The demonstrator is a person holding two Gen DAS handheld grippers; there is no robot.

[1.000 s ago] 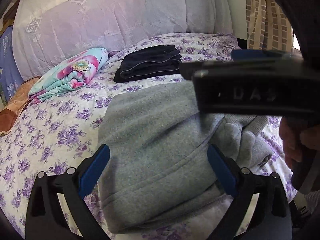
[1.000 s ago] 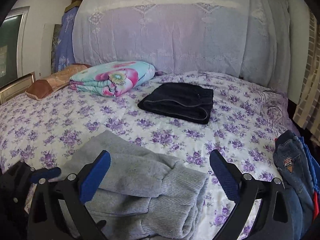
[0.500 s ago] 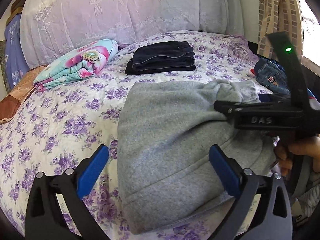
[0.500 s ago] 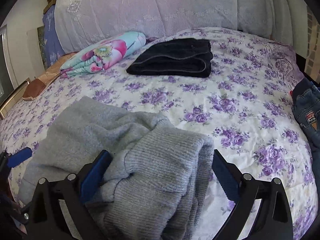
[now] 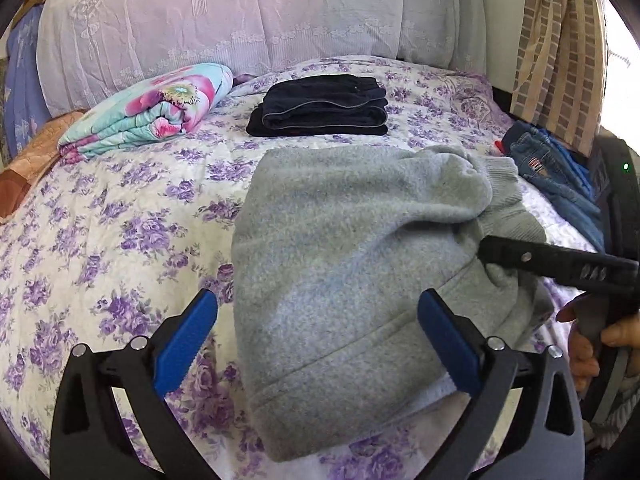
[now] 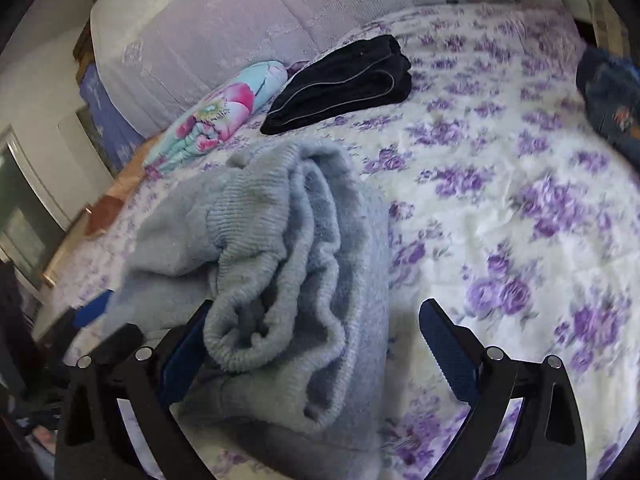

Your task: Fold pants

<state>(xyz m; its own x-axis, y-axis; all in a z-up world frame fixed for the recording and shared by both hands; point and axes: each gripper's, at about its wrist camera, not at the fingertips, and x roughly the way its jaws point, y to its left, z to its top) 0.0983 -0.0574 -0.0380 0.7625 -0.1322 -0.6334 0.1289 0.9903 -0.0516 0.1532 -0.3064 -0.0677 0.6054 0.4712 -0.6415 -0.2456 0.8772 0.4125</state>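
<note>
- The left hand-held gripper (image 5: 318, 344) hangs with its blue-padded fingers (image 5: 185, 342) spread wide and grasping nothing; the near part of the grey pants (image 5: 344, 264) shows in the gap between them, lower down on the bed.
- The right hand-held gripper (image 6: 316, 350) is likewise released, its fingers (image 6: 448, 354) well apart. The bunched, ribbed end of the grey pants (image 6: 280, 264) lies in front of its left-side finger and hides part of that pad; the other finger stands clear over the bedspread.
- In the left wrist view, one black finger of the right hand-held gripper (image 5: 560, 266) reaches in from the right edge and its tip meets the side of the pants near the ribbed cuff. A person's hand (image 5: 588, 344) grips the handle below it.
- The grey pants lie folded into a thick bundle on the bed (image 5: 100, 248), which wears a white bedspread with purple flowers; the layers are stacked, with the ribbed ends heaped on top at the right side.
- Beyond the pants, a folded dark garment (image 5: 324, 106) rests near the headboard (image 5: 248, 12).
- Just to its left lies a rolled floral blanket (image 5: 152, 110).
- At the bed's right edge sits a pair of blue jeans (image 5: 548, 168), beside a striped curtain (image 5: 560, 40).
</note>
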